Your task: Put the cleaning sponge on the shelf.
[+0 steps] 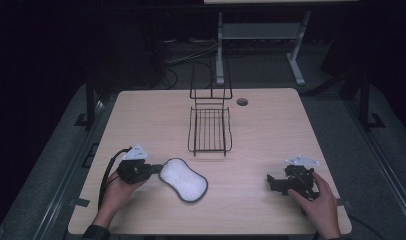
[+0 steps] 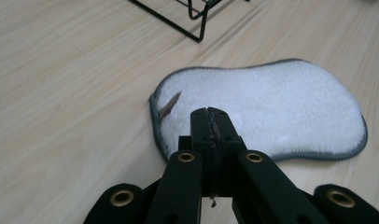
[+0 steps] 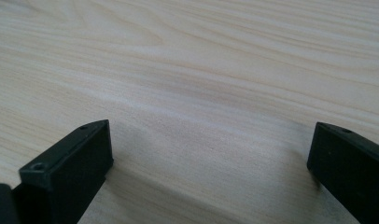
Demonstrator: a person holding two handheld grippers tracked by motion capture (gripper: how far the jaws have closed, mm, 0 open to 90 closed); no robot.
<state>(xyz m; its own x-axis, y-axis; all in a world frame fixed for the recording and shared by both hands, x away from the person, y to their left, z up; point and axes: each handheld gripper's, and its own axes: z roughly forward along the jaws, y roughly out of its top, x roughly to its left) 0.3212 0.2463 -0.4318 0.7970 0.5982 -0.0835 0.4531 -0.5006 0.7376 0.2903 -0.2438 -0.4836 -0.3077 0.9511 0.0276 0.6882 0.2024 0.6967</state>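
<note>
Sponge pad [image 1: 183, 179] flat on bench [image 1: 261, 145], front-left, near wire rack [image 1: 209, 130]. Looks soft, light, floppy; I'd pinch its stitched edge. Left hand-held gripper [image 2: 209, 122] jaws together, no pad visibly between; right hand-held gripper [image 1: 272, 181] apart, empty.

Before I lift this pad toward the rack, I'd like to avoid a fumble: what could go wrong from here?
1. The left gripper is shut over the near end of the white pad, with no pad visible between the jaws; it may lift nothing.
2. If caught, the pad could droop and snag on the wire rack.
</note>
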